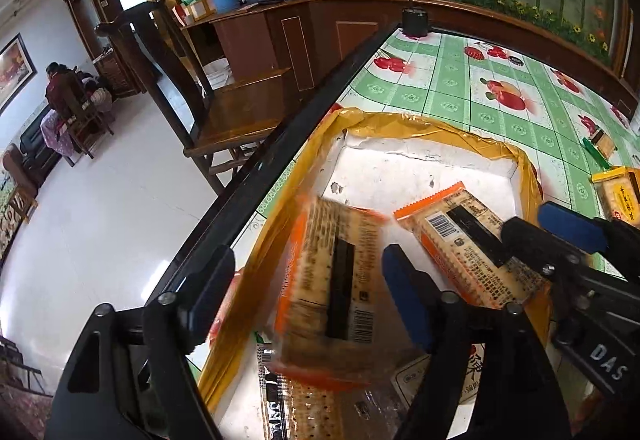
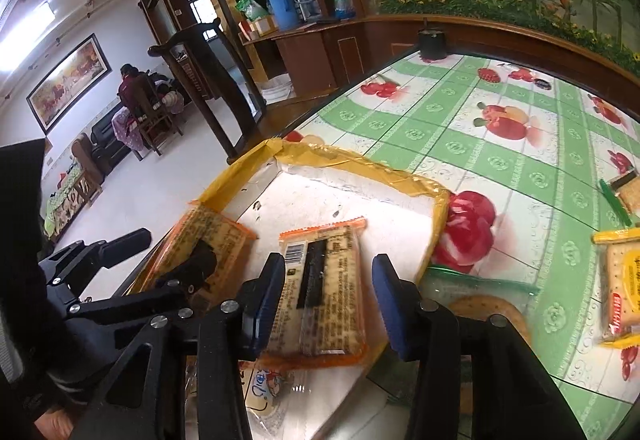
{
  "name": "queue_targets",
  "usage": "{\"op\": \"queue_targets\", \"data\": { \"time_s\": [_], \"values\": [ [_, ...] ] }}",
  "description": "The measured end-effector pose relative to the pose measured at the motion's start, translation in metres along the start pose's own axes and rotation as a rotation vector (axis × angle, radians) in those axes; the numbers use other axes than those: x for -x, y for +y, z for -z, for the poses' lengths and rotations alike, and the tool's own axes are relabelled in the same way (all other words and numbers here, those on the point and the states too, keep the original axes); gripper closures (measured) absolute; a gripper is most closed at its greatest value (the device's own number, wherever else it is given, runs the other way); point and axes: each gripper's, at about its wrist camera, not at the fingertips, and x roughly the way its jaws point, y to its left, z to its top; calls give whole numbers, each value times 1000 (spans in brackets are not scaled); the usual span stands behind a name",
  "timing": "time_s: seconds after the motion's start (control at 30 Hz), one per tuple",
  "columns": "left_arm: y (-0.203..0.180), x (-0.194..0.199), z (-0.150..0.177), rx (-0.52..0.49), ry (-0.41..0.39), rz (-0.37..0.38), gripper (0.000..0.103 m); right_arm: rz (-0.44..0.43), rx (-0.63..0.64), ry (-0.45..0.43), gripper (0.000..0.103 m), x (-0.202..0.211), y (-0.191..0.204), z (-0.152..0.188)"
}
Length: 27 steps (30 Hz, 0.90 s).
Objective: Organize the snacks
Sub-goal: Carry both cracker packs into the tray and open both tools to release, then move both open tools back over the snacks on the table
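Observation:
A white box with yellow-taped rim (image 1: 400, 124) (image 2: 352, 164) sits at the table's near left edge. My left gripper (image 1: 308, 288) is open above the box; an orange cracker pack (image 1: 332, 280), blurred, lies loose between its fingers. My right gripper (image 2: 324, 296) is open over a second orange cracker pack (image 2: 320, 292) lying in the box; that pack also shows in the left wrist view (image 1: 468, 244). More packets (image 1: 304, 404) lie at the box's near end. The right gripper (image 1: 560, 236) shows in the left wrist view, the left gripper (image 2: 172, 260) in the right wrist view.
Yellow cracker packs (image 2: 624, 288) (image 1: 620, 196) and a green-edged pack (image 2: 624, 188) lie on the fruit-print tablecloth (image 2: 500, 160) to the right. A round cracker pack (image 2: 488, 308) lies beside the box. A black cup (image 2: 432, 40) stands at the far edge. A wooden chair (image 1: 224, 100) stands left.

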Motion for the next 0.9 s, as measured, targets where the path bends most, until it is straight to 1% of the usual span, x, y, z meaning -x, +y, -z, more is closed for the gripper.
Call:
{"op": "queue_targets", "data": {
  "time_s": [0.07,0.17,0.33,0.43,0.5,0.53,0.57,0.63,0.8,0.9],
  "values": [
    [-4,-2,-1,-13,11,-5,23,4,-10,-12,56,7,-4,3],
    [-11,-7,-2,-43,35,-33,23,10,-25,-25,56,19,-12,7],
    [-18,-2,-2,-49,32,-29,23,30,-54,-47,56,41,-27,16],
    [-25,9,-1,-56,8,-24,23,47,-85,-59,56,56,-43,24],
    [-31,21,-3,-55,-19,-5,23,64,-104,-67,55,67,-54,31],
    [-34,26,-4,-55,-28,7,23,76,-116,-70,52,72,-61,35],
    [-39,32,-5,-58,-39,24,23,89,-129,-72,45,78,-69,40],
    [-54,43,-7,-75,-55,65,23,121,-156,-77,38,90,-85,50],
    [-100,55,-4,-160,-65,113,21,166,-233,-74,37,112,-125,73],
    [-121,58,-2,-185,-51,149,21,190,-254,-85,31,125,-139,81]
  ]
}}
